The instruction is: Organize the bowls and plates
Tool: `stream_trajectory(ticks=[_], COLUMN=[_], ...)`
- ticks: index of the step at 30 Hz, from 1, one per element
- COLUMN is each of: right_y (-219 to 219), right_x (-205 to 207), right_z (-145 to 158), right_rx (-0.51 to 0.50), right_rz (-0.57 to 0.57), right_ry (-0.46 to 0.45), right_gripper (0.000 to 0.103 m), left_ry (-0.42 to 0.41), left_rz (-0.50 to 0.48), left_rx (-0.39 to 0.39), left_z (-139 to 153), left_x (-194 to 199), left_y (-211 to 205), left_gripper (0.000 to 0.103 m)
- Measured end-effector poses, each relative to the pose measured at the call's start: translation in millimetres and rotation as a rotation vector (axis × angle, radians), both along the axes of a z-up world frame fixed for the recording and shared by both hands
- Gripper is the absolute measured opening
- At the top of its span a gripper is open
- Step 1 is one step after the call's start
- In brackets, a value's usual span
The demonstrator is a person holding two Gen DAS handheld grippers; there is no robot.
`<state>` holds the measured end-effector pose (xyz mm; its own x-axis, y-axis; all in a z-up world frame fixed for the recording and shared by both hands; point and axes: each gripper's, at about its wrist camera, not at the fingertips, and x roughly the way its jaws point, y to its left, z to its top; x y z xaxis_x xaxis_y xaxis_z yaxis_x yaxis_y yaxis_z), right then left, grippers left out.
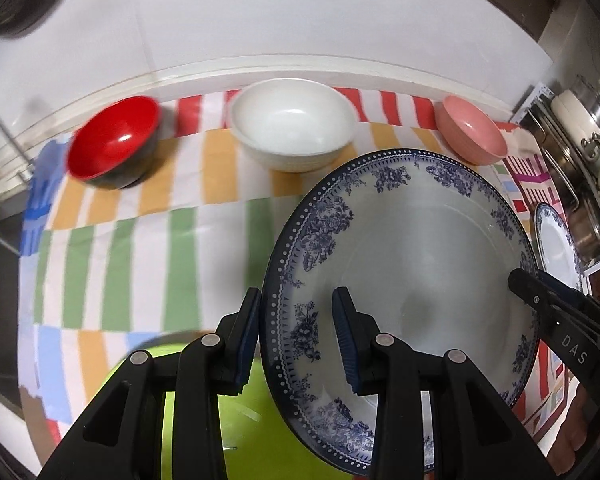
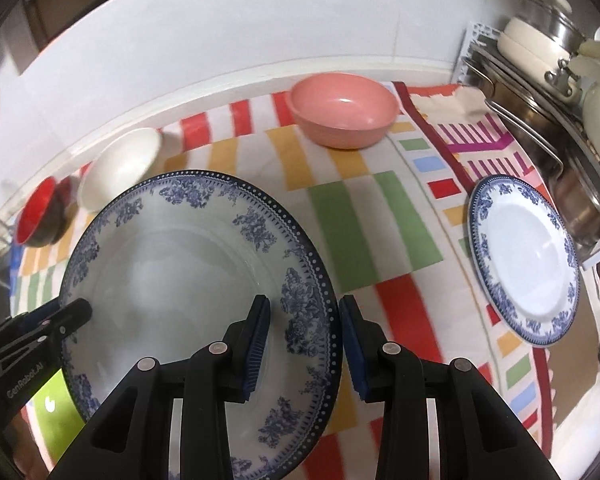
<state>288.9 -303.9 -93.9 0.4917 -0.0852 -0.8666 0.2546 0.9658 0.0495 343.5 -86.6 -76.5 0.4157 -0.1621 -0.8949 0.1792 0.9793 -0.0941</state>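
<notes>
A large blue-and-white floral plate (image 1: 412, 264) is held up between both grippers. My left gripper (image 1: 298, 340) is shut on its left rim, one finger on each face. My right gripper (image 2: 304, 344) is shut on its right rim (image 2: 324, 312) the same way; it also shows in the left wrist view (image 1: 540, 292). The plate sits above a lime-green bowl (image 1: 236, 408). A red bowl (image 1: 114, 146), a white bowl (image 1: 294, 124) and a pink bowl (image 1: 470, 132) stand in a row at the back. A second floral plate (image 2: 526, 260) lies flat at the right.
A striped cloth (image 2: 372, 224) covers the counter. A rack with steel pots and lids (image 2: 548, 92) stands at the right edge. A wire rack (image 1: 0, 168) is at the far left. A white wall (image 1: 284, 12) runs behind the bowls.
</notes>
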Motion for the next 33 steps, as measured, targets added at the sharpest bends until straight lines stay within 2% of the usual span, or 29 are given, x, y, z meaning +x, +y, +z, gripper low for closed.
stream_trajectory(ticks=[15,24,33], right_y=[96.6,145.1,179.7], right_x=[-34.2,-51.1,-60.0], right_z=[9.6,-0.2,-15.2], right_rx=[-0.003,-0.006,-0.013], right_rz=[0.117,0.185,0.238], right_ry=[-0.017,0.017,0.06], right_gripper=[0.037,0.037,0.037], left_ry=[0.001,0.038,0.089], left_rz=[0.121,0.173,0.199], left_rx=[0.001,0.015,0.015], left_z=[3.2,-9.3,-26.6], left_x=[-55.9,-81.2,-95.9], left_y=[97.6,141.5,164.9], left_gripper=[0.036,0.036,0.036])
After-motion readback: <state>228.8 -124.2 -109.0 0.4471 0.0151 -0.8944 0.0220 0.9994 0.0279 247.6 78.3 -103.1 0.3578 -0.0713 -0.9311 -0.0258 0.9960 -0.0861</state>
